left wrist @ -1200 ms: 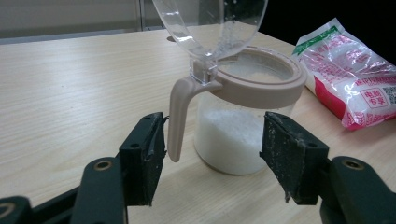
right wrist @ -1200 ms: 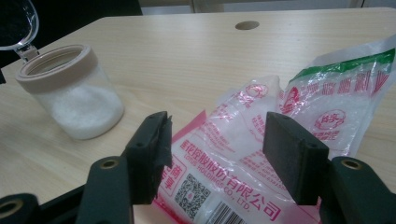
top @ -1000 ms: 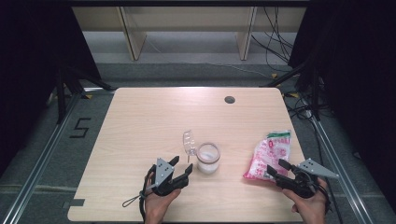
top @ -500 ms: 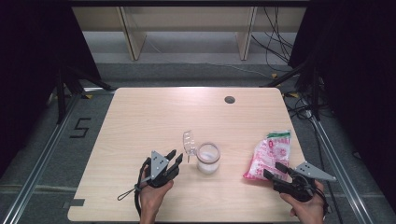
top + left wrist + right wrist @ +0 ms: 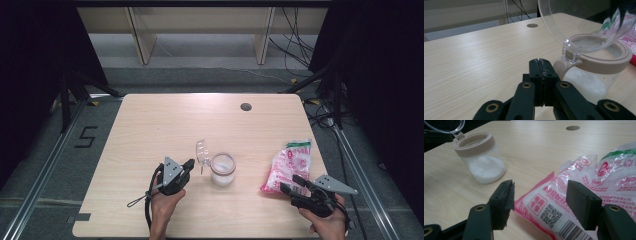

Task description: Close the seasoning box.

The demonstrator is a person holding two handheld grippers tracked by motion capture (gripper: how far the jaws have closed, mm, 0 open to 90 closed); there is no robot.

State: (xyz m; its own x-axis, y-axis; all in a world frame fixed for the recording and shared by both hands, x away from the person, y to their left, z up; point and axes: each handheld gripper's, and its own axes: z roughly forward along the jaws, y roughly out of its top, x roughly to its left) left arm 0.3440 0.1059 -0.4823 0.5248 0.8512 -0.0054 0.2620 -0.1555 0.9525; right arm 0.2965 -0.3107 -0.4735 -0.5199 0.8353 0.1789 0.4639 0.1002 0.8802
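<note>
We see wide bare table (image 5: 165, 125) across the far half and the left side, open for any pass; a small round hole (image 5: 245, 106) lies flush near the far edge. Just ahead of our left gripper (image 5: 189, 164) the jar (image 5: 222, 170) with its raised clear lid (image 5: 202, 150) blocks the way rightward. Bare wood between the jar and the bag (image 5: 290, 165) leaves a lane. The bag's near corner lies between the spread jaws of our right gripper (image 5: 291, 183).
</note>
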